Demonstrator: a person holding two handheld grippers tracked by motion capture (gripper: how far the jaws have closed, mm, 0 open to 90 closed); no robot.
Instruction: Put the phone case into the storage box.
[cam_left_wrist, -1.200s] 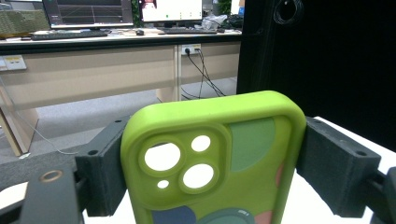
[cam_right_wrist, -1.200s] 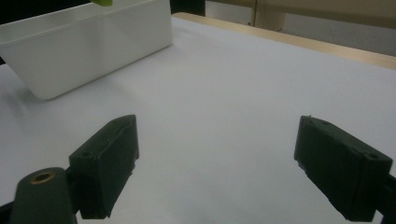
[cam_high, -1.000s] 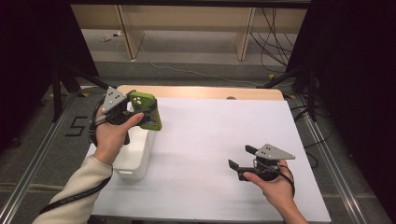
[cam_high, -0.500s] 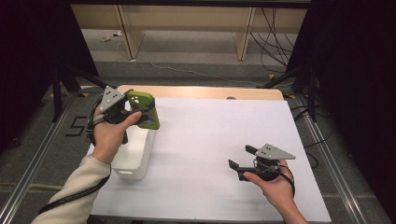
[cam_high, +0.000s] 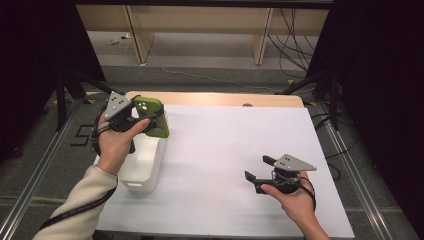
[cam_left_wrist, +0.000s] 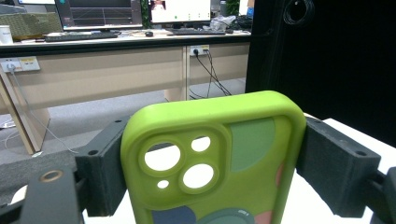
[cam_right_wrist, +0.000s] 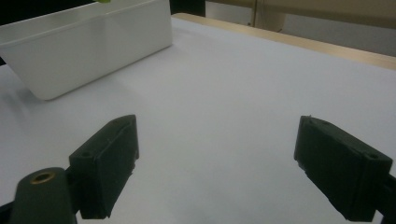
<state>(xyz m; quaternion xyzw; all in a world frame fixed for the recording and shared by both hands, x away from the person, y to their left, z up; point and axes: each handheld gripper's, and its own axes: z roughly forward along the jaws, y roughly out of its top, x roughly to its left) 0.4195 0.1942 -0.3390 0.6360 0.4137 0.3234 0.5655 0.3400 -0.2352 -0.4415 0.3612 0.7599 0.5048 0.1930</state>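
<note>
A lime-green phone case (cam_high: 153, 116) with camera cut-outs is clamped between the jaws of my left gripper (cam_high: 150, 120), held in the air over the far end of a white rectangular bin (cam_high: 145, 162) at the table's left. In the left gripper view the phone case (cam_left_wrist: 215, 158) stands upright with a jaw pressing on each long side. My right gripper (cam_high: 260, 172) rests low over the white table top at the front right, jaws wide apart. The right gripper (cam_right_wrist: 215, 163) has bare table between its jaws, and the bin (cam_right_wrist: 88, 44) lies farther off.
The table (cam_high: 235, 145) has a white sheet over a wooden top, whose edge shows at the back. Metal rails run along both sides. Beyond are a desk (cam_left_wrist: 102, 65), monitors and hanging cables (cam_high: 295, 30); black curtains flank the area.
My left gripper has drifted slightly left and toward the back with the phone case, staying over the bin. The right gripper has stayed put.
</note>
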